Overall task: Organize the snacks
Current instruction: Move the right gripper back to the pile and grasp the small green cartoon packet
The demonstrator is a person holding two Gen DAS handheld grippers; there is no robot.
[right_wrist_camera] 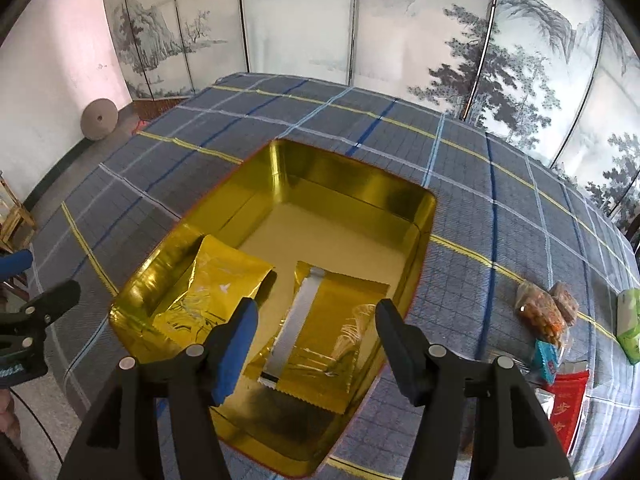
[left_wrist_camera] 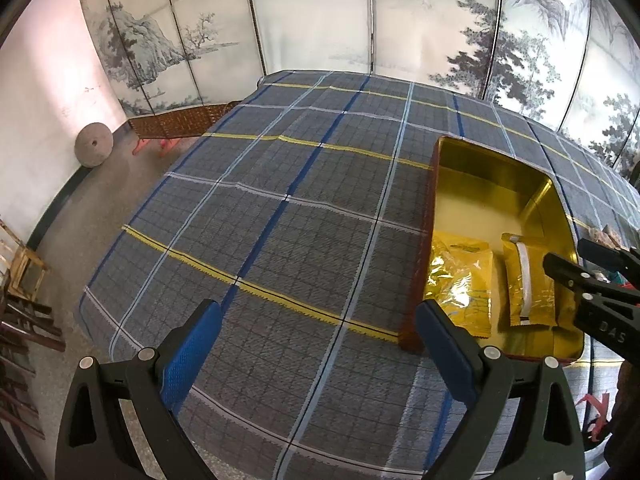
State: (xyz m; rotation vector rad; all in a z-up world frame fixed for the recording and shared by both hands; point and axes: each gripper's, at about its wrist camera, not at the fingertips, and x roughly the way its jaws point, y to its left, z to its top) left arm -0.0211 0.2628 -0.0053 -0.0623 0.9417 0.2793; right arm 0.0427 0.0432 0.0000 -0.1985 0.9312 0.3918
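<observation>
A gold-lined tin box (right_wrist_camera: 360, 188) lies open on the checked tablecloth; it also shows at the right in the left wrist view (left_wrist_camera: 492, 160). Two gold snack packets lie inside: one at the left (right_wrist_camera: 216, 288) (left_wrist_camera: 460, 280), one with a white strip at the right (right_wrist_camera: 328, 336) (left_wrist_camera: 528, 292). My right gripper (right_wrist_camera: 316, 328) is open and empty, hovering over the right packet. My left gripper (left_wrist_camera: 320, 340) is open and empty over bare cloth left of the box. More snacks lie right of the box: an orange-filled bag (right_wrist_camera: 540, 312), a green pack (right_wrist_camera: 630, 320), a red packet (right_wrist_camera: 568, 404).
The blue checked tablecloth (left_wrist_camera: 280, 220) covers the table. A painted folding screen (right_wrist_camera: 360, 20) stands behind it. A round millstone (left_wrist_camera: 94, 144) leans on the wall at the left. Wooden stools (left_wrist_camera: 20, 272) stand at the left edge.
</observation>
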